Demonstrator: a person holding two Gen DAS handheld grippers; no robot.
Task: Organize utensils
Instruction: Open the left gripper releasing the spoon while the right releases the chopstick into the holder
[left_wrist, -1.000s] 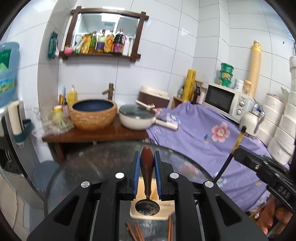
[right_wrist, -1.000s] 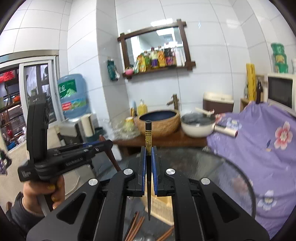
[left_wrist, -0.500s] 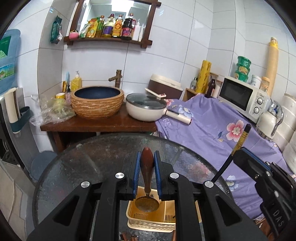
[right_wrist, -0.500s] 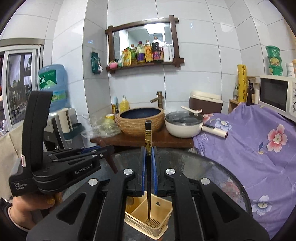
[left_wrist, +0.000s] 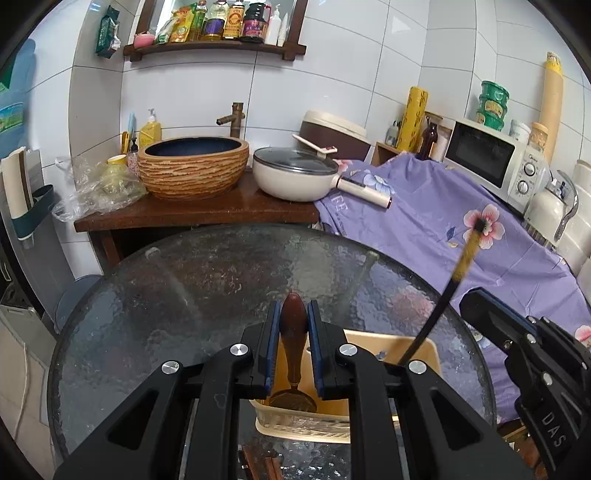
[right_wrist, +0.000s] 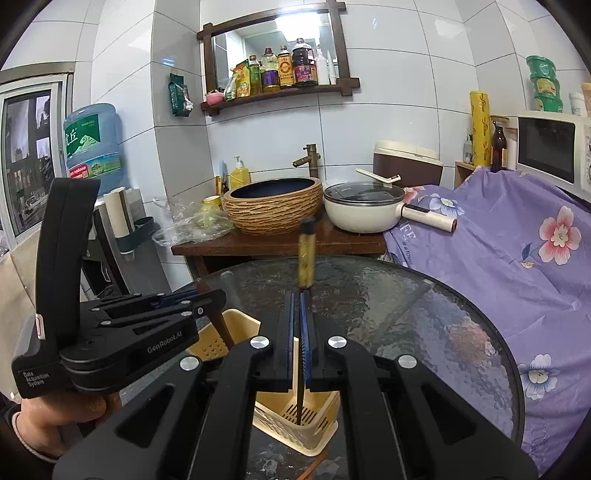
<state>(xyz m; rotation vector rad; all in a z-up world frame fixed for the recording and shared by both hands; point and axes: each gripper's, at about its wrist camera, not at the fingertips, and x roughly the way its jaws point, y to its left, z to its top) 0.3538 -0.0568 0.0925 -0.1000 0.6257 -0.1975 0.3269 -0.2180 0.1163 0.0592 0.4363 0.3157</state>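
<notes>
The left gripper (left_wrist: 291, 325) clamps a wooden spoon (left_wrist: 293, 347), bowl hanging into the yellow basket (left_wrist: 430, 350) below its fingers. The right gripper (right_wrist: 296, 314) pinches a chopstick (right_wrist: 306, 254), tip down inside the same basket, glass table (left_wrist: 221, 280) beyond.

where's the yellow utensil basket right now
The yellow utensil basket sits on the glass table, low centre in both wrist views, under the spoon and chopstick.
</notes>
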